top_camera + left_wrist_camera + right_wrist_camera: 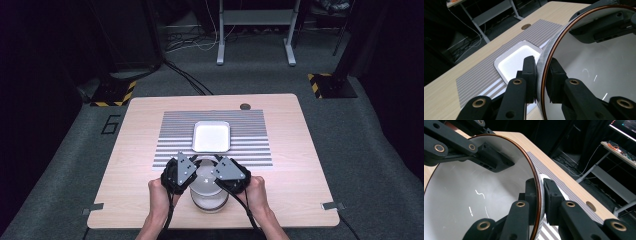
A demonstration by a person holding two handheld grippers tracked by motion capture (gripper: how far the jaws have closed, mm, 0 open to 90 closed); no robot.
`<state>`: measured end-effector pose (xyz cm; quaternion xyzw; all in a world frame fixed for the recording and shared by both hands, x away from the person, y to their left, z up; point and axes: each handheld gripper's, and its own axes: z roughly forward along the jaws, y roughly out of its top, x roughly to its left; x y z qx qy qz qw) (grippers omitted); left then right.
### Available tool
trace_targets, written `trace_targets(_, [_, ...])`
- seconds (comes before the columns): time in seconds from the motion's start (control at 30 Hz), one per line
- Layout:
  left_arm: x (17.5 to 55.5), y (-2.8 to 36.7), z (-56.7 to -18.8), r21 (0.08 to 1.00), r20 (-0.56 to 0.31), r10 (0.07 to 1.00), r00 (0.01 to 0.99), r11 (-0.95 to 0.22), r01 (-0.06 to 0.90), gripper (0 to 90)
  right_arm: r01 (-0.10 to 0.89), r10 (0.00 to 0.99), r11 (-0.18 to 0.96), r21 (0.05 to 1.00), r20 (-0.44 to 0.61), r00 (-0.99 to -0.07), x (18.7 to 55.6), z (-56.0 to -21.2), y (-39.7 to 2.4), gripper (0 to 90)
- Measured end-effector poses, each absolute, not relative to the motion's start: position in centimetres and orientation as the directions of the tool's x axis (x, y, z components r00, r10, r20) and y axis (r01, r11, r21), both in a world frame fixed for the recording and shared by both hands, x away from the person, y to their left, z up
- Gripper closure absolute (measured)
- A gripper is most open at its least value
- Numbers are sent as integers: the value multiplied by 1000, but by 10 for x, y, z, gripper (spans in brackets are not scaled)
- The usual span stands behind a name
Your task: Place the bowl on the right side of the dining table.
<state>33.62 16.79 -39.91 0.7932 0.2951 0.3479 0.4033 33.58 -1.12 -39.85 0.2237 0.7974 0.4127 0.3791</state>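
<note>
Left gripper (541,75) and right gripper (541,197) each pinch opposite sides of the white bowl's (209,192) rim, one jaw inside, one outside.

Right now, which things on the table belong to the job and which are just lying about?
In the job:
- white bowl with copper rim, near table edge
- left tongs, clamped on the bowl's rim
- right tongs, clamped on the opposite rim

Lying about:
- white square tray, empty, untouched
- striped mat under the tray
- table
</note>
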Motion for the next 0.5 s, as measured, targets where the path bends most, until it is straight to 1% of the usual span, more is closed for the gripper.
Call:
trace_targets(0.1, [338,167,-398,851,311,754,579,-492,184,789,35,670,562,826,-430,-605,338,-396,-12,828])
trace_targets(0.13, [339,167,-395,843,330,746,579,-508,174,789,34,671,561,827,-431,-603,338,-395,-12,828])
trace_targets(0.2, [339,167,-395,849,323,753,574,-498,176,789,27,671,562,827,-436,-600,340,-394,-12,828])
trace_targets(0.5, [346,166,-388,850,355,753,554,-507,145,790,8,668,567,824,-454,-590,347,-385,-11,827])
